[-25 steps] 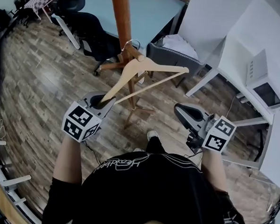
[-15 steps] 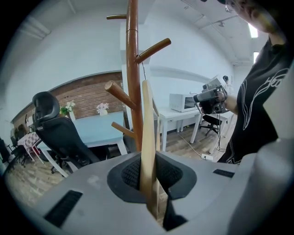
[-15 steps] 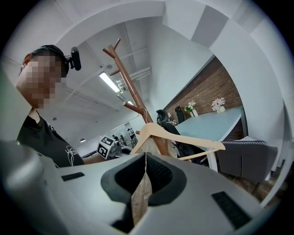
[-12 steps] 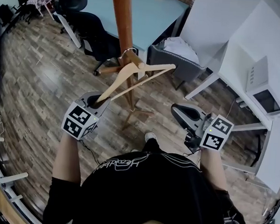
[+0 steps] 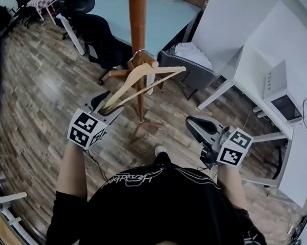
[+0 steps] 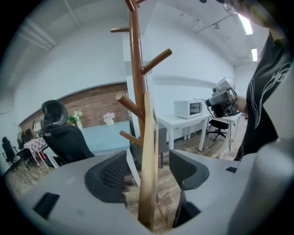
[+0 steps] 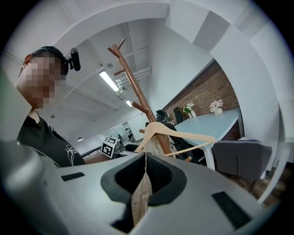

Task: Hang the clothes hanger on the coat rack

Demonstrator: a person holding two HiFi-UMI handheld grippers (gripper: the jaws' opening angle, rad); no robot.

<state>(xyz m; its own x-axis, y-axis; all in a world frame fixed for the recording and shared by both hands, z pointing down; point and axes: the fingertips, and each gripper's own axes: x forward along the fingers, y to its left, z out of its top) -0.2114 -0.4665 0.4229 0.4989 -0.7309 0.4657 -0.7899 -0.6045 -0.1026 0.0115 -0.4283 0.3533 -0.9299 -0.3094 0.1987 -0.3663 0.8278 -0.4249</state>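
Observation:
A brown wooden coat rack stands ahead of me, and its pegs fill the left gripper view. The pale wooden hanger has its metal hook looped over a low peg. My left gripper has just been opening. In the left gripper view its jaws stand apart, and the hanger's arm end still runs between them, untouched by the pads. At the right, my right gripper is shut and empty, pads together. It faces the hanger from a distance.
The rack's splayed feet spread over the wood floor in front of me. Behind it are a black office chair, a teal table and a grey chair. A white desk with a microwave stands at the right.
The left jaws, shut on the hanger's arm end before, now stand apart around it. The hanger sits a little higher and closer to the pole. The right gripper has hardly moved.

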